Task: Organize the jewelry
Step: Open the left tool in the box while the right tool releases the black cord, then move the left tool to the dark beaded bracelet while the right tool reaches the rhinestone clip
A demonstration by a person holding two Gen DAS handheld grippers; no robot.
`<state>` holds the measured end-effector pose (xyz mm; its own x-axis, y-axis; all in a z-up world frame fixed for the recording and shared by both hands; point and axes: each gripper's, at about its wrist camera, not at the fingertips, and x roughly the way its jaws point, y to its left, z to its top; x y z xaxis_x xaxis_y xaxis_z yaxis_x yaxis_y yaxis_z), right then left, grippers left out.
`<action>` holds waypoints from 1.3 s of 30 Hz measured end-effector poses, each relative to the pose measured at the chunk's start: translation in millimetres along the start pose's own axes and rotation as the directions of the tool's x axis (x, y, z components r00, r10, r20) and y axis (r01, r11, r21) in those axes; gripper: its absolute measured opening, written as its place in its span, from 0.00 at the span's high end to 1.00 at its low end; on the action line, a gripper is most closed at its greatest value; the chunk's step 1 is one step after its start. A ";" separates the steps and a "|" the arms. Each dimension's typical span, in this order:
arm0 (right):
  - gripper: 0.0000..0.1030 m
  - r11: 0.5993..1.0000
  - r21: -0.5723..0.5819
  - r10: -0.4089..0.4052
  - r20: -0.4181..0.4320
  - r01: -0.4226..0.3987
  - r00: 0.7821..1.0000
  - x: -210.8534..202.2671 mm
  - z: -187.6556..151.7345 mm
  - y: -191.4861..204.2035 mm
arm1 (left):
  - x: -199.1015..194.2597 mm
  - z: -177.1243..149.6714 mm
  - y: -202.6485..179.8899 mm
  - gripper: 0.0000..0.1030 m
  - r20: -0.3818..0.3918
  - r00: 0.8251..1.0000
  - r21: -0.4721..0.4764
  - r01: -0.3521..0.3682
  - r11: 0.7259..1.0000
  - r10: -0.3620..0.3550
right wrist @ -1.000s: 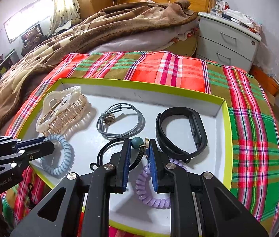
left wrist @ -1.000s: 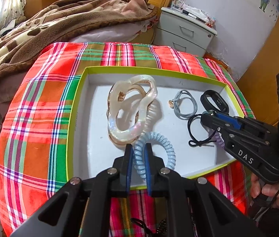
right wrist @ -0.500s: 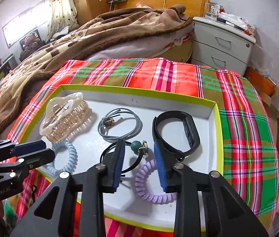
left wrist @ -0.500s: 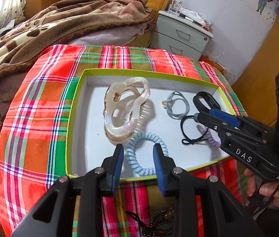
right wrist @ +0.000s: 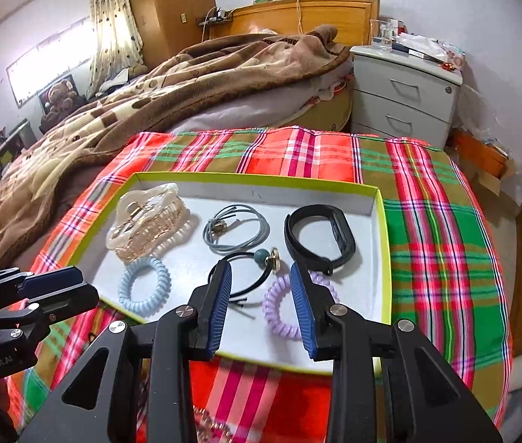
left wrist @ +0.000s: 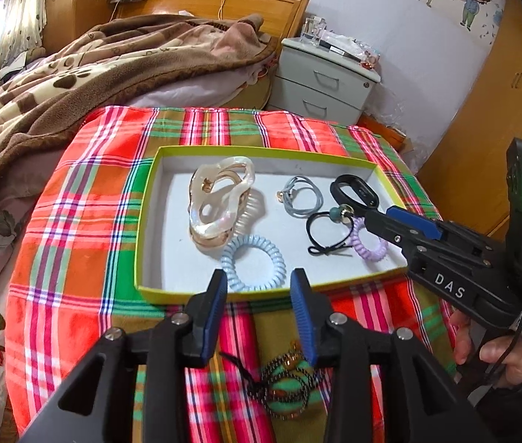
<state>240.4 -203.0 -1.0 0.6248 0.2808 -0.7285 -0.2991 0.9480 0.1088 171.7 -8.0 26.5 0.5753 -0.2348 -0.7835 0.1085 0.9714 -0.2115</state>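
Note:
A green-rimmed white tray (left wrist: pixel 142 221) (right wrist: pixel 381 243) on a plaid cloth holds a pearly hair claw (left wrist: pixel 220 199) (right wrist: pixel 146 225), a grey hair tie (left wrist: pixel 299 195) (right wrist: pixel 236 227), a black band (left wrist: pixel 355 192) (right wrist: pixel 320 236), a black tie with a bead (left wrist: pixel 329 230) (right wrist: pixel 257 262), a blue coil tie (left wrist: pixel 253 267) (right wrist: pixel 144 286) and a purple coil tie (left wrist: pixel 369 245) (right wrist: pixel 283 310). My left gripper (left wrist: pixel 259 313) (right wrist: pixel 54 288) is open and empty, held above the tray's near edge. My right gripper (right wrist: pixel 261 302) (left wrist: pixel 390 217) is open and empty above the tray's near right part.
A dark beaded chain (left wrist: pixel 283 380) lies on the plaid cloth (left wrist: pixel 76 221) in front of the tray. A brown blanket (left wrist: pixel 76 74) covers the bed to the left. A grey nightstand (left wrist: pixel 327 85) (right wrist: pixel 405 92) stands behind.
Both grippers opened and pulled back from the tray. The left let go of the blue coil tie and the right let go of the black beaded tie; both now lie in the tray.

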 end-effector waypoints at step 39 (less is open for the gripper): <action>0.53 0.985 -0.127 0.110 -0.066 -0.118 0.992 -48.5 -99.7 11.0 | -51.2 -91.8 29.6 0.58 0.019 1.000 -0.024 0.020 1.000 -0.019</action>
<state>135.0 -221.2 -31.8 0.5394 0.3729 -0.7550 -0.4594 0.8817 0.1072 71.1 29.5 6.6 0.5883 -0.2528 -0.7681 0.1006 0.9654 -0.2407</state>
